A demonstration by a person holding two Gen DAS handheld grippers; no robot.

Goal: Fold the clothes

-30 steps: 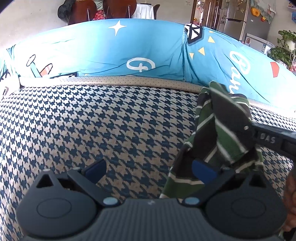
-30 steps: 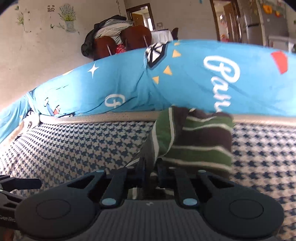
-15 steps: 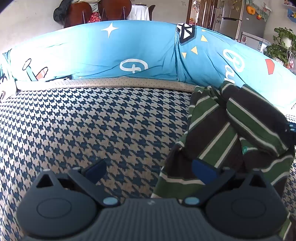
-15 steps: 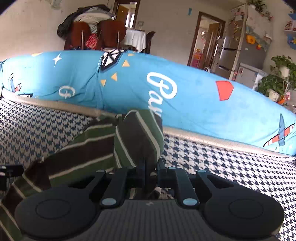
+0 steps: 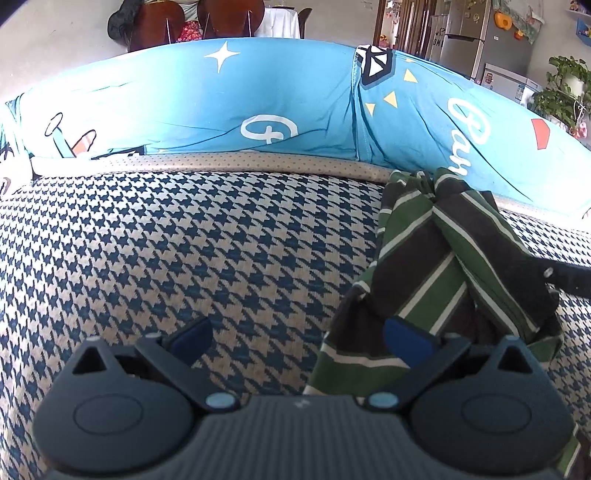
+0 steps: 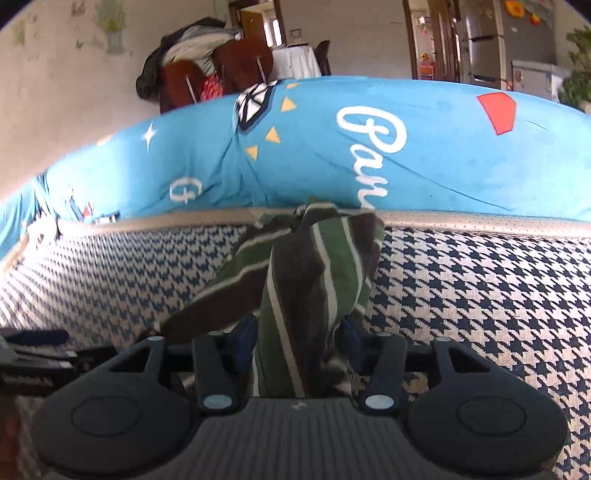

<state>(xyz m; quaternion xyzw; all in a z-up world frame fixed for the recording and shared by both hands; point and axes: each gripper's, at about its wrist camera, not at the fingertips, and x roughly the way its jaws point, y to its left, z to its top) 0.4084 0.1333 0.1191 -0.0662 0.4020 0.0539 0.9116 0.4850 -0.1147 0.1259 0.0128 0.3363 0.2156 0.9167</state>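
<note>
Your right gripper is opening, its jaws parted with a fold of the striped garment between them, pads clear of the cloth. Only the left wrist view shows your left gripper: jaws wide, nothing gripped, its right finger over the garment's near hem. The garment lies bunched on the houndstooth cushion, against the blue printed cover. Beyond stand chairs and a refrigerator.

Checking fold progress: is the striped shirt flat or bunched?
Bunched: the shirt lies heaped in twisted folds on the checked cushion, not flat.
</note>
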